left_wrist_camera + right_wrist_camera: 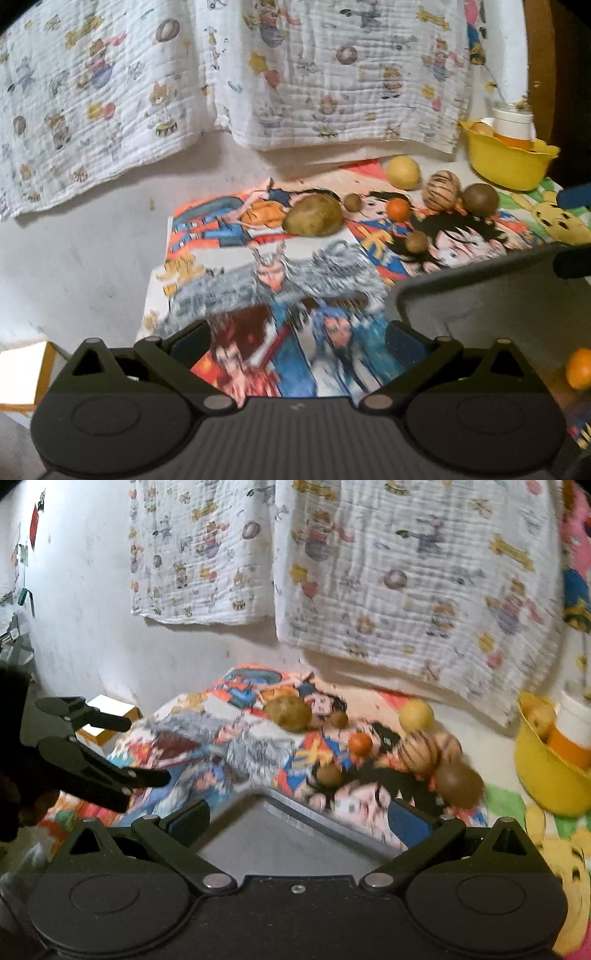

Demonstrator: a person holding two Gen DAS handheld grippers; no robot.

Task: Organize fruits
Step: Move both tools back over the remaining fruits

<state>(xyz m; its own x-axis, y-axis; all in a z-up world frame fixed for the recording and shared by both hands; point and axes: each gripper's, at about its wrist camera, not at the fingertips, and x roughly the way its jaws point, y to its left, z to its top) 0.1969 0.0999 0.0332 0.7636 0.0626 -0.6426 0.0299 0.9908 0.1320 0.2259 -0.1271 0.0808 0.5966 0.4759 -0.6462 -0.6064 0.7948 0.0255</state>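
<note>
- My left tool [295, 339] hangs released, holding nothing, over the cartoon-print cloth [266, 266] on the worktop.
- My right tool [297, 818] is likewise spread wide and bare above a grey tray [266, 834].
- The fruits lie loose on the cloth: green mango [313, 216], small orange [398, 209], yellow fruit [403, 172], striped melon [443, 190].
- At far right, a yellow bowl [506, 162] holds fruit and a white jar [514, 122].
</note>
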